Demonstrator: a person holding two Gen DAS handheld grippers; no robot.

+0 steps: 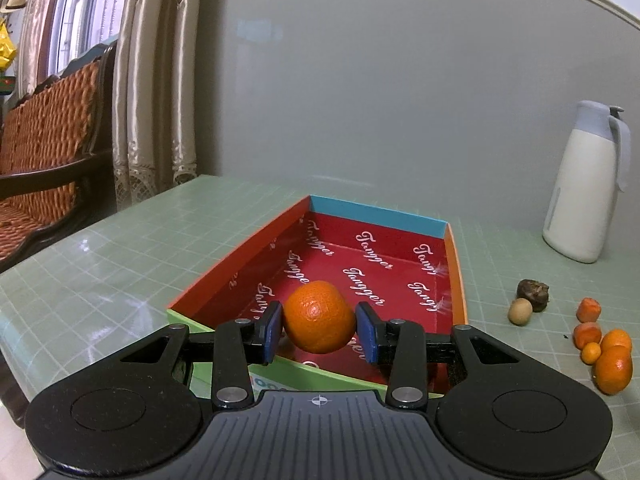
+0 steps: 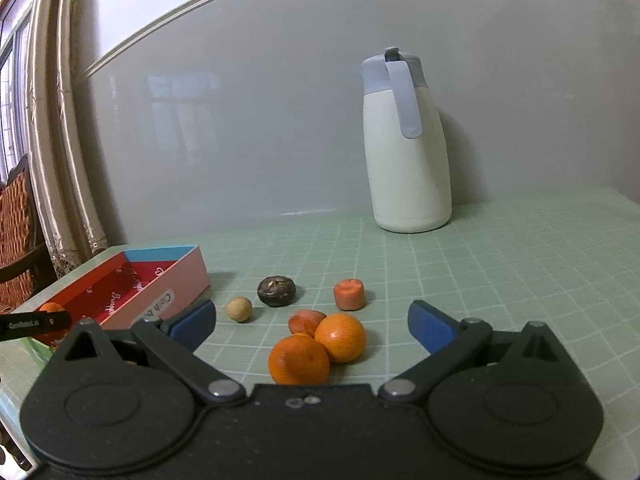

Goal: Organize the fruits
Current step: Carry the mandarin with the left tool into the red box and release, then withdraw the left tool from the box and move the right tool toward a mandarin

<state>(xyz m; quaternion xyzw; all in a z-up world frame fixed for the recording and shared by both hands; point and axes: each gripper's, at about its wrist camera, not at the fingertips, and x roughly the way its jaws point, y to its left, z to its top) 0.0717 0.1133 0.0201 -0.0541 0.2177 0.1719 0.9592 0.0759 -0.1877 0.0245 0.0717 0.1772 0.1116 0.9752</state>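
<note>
Left wrist view: an orange is being gripped between the blue pads of the left tongs, above the near end of the red-lined box. Right wrist view: the right tongs are being held wide apart over two oranges lying on the bench.

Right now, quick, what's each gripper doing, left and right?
Left gripper: shut on the orange, held over the red box.
Right gripper: open, holding nothing, above the loose oranges on the table.
</note>
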